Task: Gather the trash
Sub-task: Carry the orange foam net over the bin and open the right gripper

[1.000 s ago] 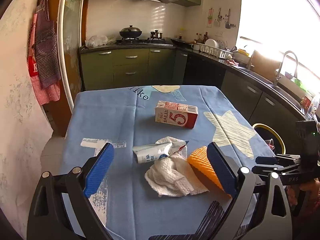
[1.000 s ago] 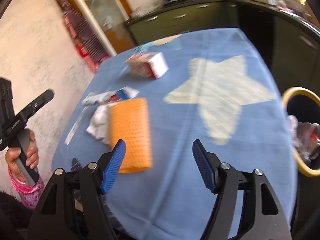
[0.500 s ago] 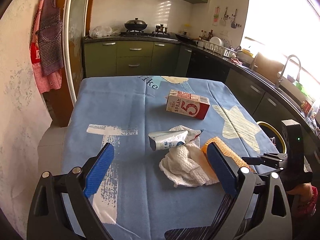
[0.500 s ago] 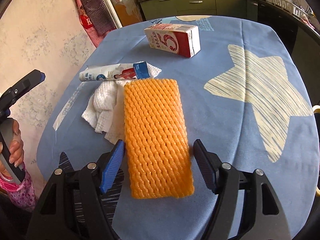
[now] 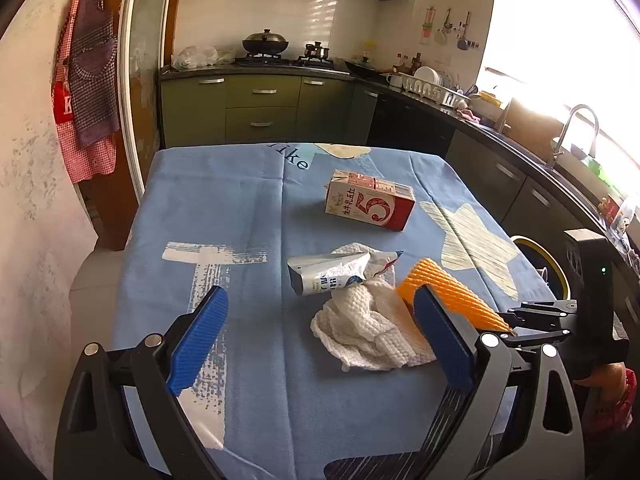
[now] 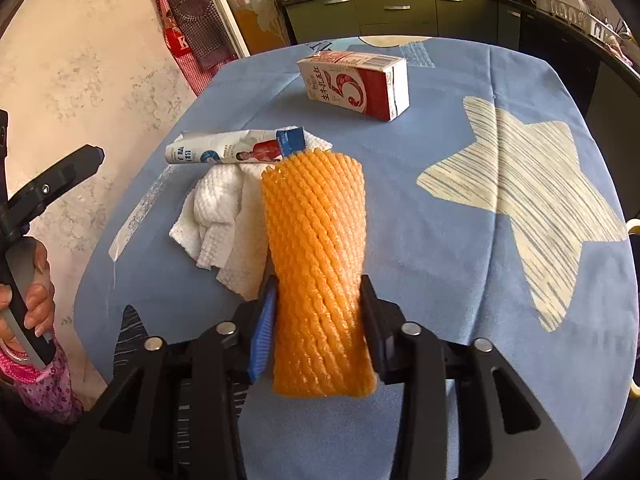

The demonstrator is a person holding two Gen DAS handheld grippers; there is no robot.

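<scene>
Closing just now, the right hand-held gripper (image 6: 318, 320) is clamping the orange foam net (image 6: 316, 264) beside the white towel (image 6: 224, 216); left hand-held gripper (image 5: 320, 336) is gaping empty. Next, probably lifting the net toward the yellow-rimmed bin (image 5: 548, 264).

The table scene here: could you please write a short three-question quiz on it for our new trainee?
1. True or false: the right gripper is shut on the orange foam net.
2. What lies partly on the white paper towel?
A. red milk carton
B. crumpled white wrapper
C. a spoon
3. Fill in: the left gripper holds ____.

Key: 1 true. 2 B. 3 nothing; its jaws stand wide open.
</scene>
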